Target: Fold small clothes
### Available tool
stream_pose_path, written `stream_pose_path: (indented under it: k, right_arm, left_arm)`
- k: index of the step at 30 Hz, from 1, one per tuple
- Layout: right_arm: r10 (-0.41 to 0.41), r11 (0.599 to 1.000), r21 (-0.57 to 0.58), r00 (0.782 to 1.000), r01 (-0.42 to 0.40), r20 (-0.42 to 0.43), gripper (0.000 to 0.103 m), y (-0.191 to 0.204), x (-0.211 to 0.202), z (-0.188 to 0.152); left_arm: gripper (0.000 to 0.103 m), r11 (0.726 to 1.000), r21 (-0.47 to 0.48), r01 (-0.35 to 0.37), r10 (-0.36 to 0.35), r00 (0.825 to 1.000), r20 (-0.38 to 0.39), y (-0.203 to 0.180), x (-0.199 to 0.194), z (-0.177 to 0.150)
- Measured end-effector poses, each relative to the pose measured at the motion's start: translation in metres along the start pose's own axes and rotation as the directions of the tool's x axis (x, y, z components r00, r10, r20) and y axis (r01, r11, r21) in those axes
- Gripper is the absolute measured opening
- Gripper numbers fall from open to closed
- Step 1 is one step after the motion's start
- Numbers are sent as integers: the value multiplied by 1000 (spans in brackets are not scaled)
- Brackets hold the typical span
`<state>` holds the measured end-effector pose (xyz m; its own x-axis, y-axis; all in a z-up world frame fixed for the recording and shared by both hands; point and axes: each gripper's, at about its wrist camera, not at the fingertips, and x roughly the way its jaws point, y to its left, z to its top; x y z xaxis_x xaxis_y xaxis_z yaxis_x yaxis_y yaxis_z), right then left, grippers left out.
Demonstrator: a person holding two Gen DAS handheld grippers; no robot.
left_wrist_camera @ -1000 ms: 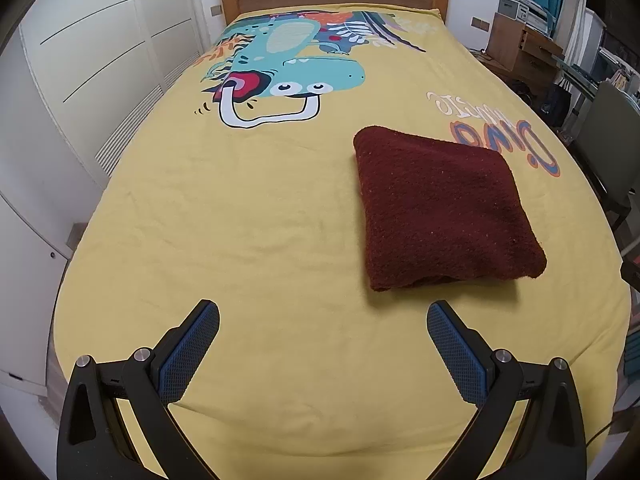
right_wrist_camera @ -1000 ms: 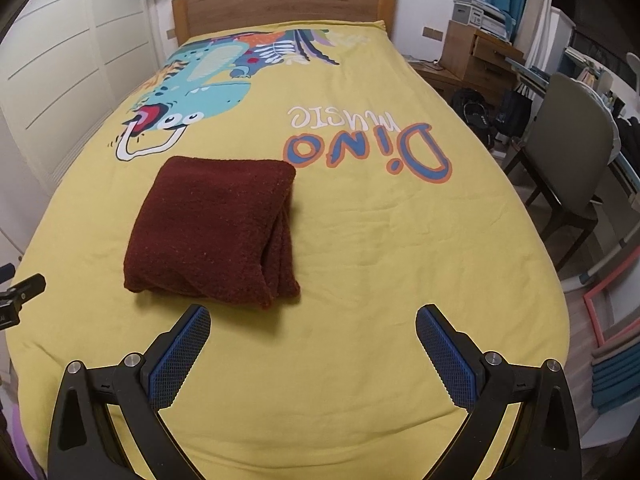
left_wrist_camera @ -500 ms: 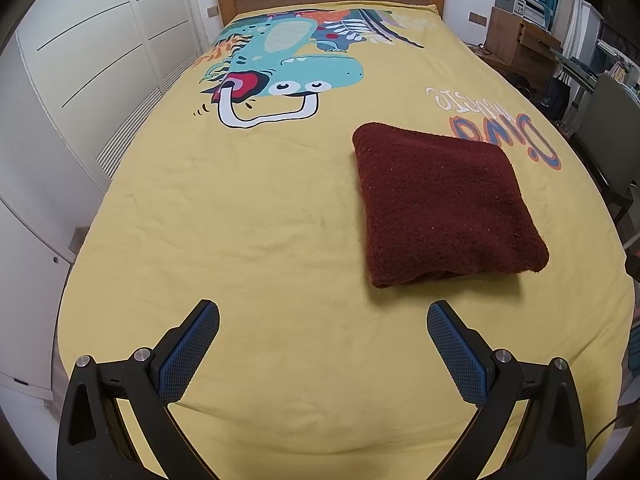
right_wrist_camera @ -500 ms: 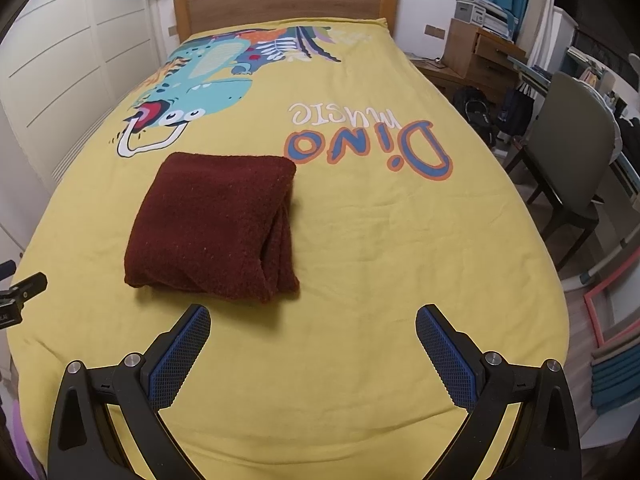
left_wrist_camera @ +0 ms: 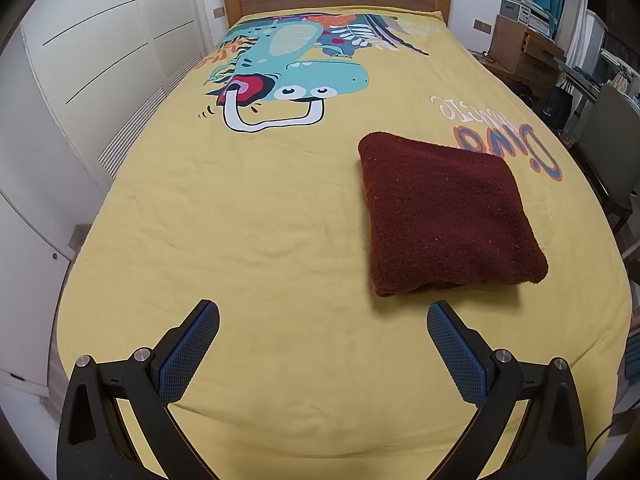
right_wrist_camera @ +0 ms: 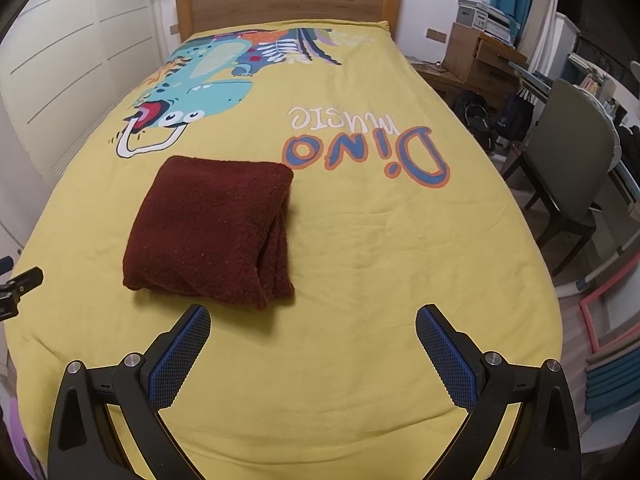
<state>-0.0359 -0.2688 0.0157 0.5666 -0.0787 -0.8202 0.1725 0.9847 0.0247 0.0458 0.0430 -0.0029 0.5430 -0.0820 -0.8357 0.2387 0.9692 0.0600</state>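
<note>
1. Maroon fleece garment [left_wrist_camera: 448, 216] is folded into a chunky square and sits on the yellow bedspread [left_wrist_camera: 260, 220], toward the foot of the bed and off to the right in the left wrist view. From the right wrist view it's on the left, and you can see the stacked layers along its right edge.
2. Far left: white wardrobe doors [left_wrist_camera: 92, 64] run along the side of the bed.
3. Left gripper [left_wrist_camera: 323, 312] has its blue-padded fingers spread wide over bare sheet, nothing in them. The garment's near edge is just ahead of the right finger, not touching.
4. Middle: a teal dino print [right_wrist_camera: 200, 92] up by the wooden headboard [right_wrist_camera: 288, 0], and "Dino music" lettering [right_wrist_camera: 364, 148] just beyond the garment.
5. Right gripper [right_wrist_camera: 313, 312] is splayed wide too, empty, with the garment's near corner just ahead of its left finger.
6. Far right: a grey chair [right_wrist_camera: 572, 160] and a wooden desk [right_wrist_camera: 480, 60] beside the bed.
</note>
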Motion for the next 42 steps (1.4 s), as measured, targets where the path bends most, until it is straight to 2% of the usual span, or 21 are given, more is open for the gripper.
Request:
stream_pose_path:
  k: [13,24,42]
  right_arm:
    - [-27,1000,-5,1000,27,-10,103,-11,-5,4]
    - [-30,999,9,1000,31,-7,103,-20,-7,4]
    - [-18,1000,-8,1000,18,-26,103,-17,-2,0]
  left_arm:
    - [102,999,-22,44,-44,999,-15,1,-1,1]
    - [102,999,-5,41,-41,999,-1,-6,-6,6]
    - [102,999,-14,40,-40,999,-25,-3,-2,5]
